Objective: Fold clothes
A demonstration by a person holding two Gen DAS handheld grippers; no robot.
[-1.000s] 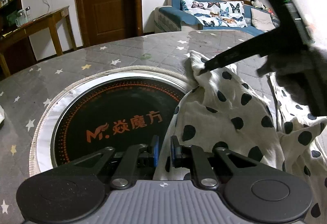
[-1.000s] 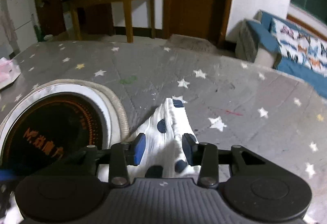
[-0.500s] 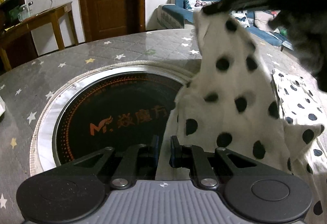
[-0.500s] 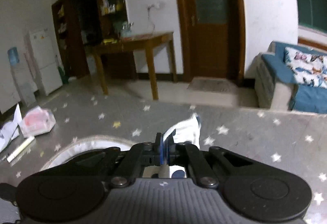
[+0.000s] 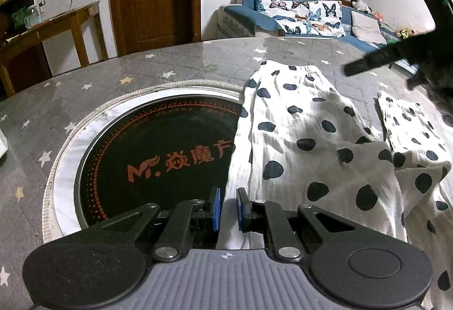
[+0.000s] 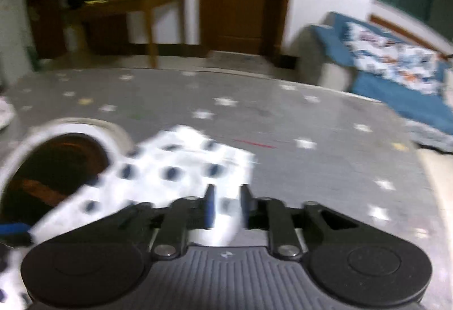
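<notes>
Right gripper [image 6: 226, 204] opening, has dropped polka-dot garment [image 5: 305, 134]; far hem now flat on table [image 5: 170, 66] toward 12 o'clock. Left gripper [image 5: 226, 208] stays clamped on near edge. Fold laid; next smooth.

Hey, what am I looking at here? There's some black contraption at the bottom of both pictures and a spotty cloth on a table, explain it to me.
No robot here: a person holds a two-finger gripper in each hand, and a fisheye camera on each one looks forward along its fingers. One picture comes from the left gripper, the other, blurred, from the right gripper.

On the starry grey table cover lies a white garment with dark dots, partly over a round black plate with orange writing. A smaller dotted piece lies to its right; whether it is a separate piece I cannot tell.

The left gripper's jaws are nearly shut on the garment's near edge. The right gripper's jaws are opening, with nothing pinched between them; the garment lies flat below.
</notes>
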